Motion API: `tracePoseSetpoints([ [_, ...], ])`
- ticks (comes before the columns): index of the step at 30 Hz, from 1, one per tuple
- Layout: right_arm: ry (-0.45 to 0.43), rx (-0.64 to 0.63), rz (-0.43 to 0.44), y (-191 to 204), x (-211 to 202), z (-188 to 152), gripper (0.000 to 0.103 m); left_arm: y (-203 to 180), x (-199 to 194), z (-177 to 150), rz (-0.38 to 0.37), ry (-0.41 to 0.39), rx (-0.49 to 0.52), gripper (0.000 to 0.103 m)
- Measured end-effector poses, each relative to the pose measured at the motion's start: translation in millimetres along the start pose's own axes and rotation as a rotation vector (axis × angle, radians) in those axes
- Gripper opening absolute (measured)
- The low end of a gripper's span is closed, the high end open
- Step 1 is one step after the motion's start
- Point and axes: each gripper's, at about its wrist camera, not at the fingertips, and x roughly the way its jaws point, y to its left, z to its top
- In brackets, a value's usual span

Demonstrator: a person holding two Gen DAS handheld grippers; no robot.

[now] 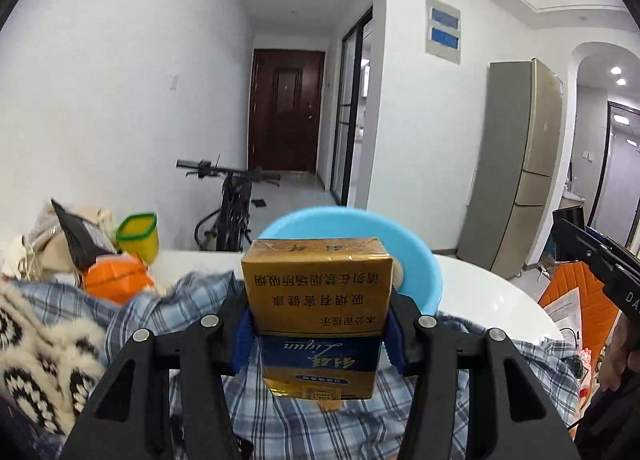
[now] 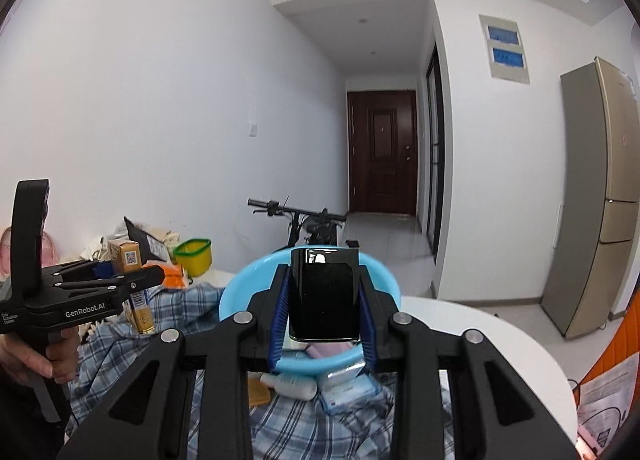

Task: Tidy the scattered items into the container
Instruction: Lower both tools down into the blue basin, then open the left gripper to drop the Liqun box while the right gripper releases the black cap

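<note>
Black, matte and angular, the left hand-held gripper (image 1: pixel 318 324) is closed on a gold-and-blue cigarette pack (image 1: pixel 318 308), its blue pads pressing the pack's two narrow sides. The pack is a crisp cardboard box with a glossy wrap. Chinese warning text reads upside down on its gold face, and a script word that looks like "Liqun" crosses its blue band. It is held in the air in front of the blue basin (image 1: pixel 416 256).

The right hand-held gripper (image 2: pixel 324 312) is of the same black build, with ribbed blue pads. It is clamped fully on a glossy black rectangular object (image 2: pixel 324 296) with rounded corners; what this object is cannot be told. It is held upright in front of the basin's near rim. The body of the left tool, seen from the right wrist view, carries the lettering "GenRobot.AI".

The basin is round, smooth, light blue plastic. It sits on a blue-and-white checked cloth (image 2: pixel 280 420) spread over the white desk (image 2: pixel 480 340). Below the basin's near wall, on the cloth, lie a white tube-shaped bottle (image 2: pixel 290 384) and pale soft packets (image 2: pixel 348 392). Left of the basin stand a yellow tub with a green rim (image 1: pixel 138 238) and an orange carton (image 1: pixel 118 278).
</note>
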Motion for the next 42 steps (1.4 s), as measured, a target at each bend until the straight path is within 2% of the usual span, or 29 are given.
tracePoseSetpoints([
  [4, 0.019, -0.027, 0.002, -1, 25, 14, 0.029, -2, 12, 26, 0.008, -0.043, 0.038, 0.054],
  [8, 0.052, -0.019, 0.035, -15, 60, 39, 0.029, 6, 54, 60, -0.01, -0.009, 0.026, 0.054],
  [14, 0.131, -0.013, 0.047, -31, 137, 82, 0.029, 13, 150, 117, -0.016, 0.114, 0.007, 0.054],
  [19, 0.264, 0.032, 0.08, -39, 210, 92, 0.029, 17, 233, 129, 0.01, 0.275, 0.008, 0.054],
  [26, 0.623, 0.048, 0.165, -40, 302, 57, 0.029, 18, 322, 95, -0.004, 0.612, -0.001, 0.054],
  [29, 0.733, 0.05, 0.165, -45, 325, 33, 0.029, 23, 340, 77, 0.0, 0.684, -0.009, 0.054],
  [31, 0.807, 0.064, 0.172, -51, 337, 14, 0.029, 24, 347, 60, -0.023, 0.734, -0.037, 0.054],
  [34, 0.927, 0.097, 0.193, -59, 354, -24, 0.029, 16, 356, 34, -0.017, 0.794, 0.019, 0.054],
  [36, 0.97, 0.126, 0.184, -69, 349, -50, 0.029, 15, 358, 25, -0.029, 0.798, 0.006, 0.054],
  [38, 0.984, 0.129, 0.175, -74, 348, -62, 0.029, 13, 357, 27, -0.058, 0.797, -0.008, 0.054],
  [42, 0.983, 0.131, 0.159, -78, 346, -61, 0.029, 14, 357, 38, -0.031, 0.768, 0.01, 0.054],
])
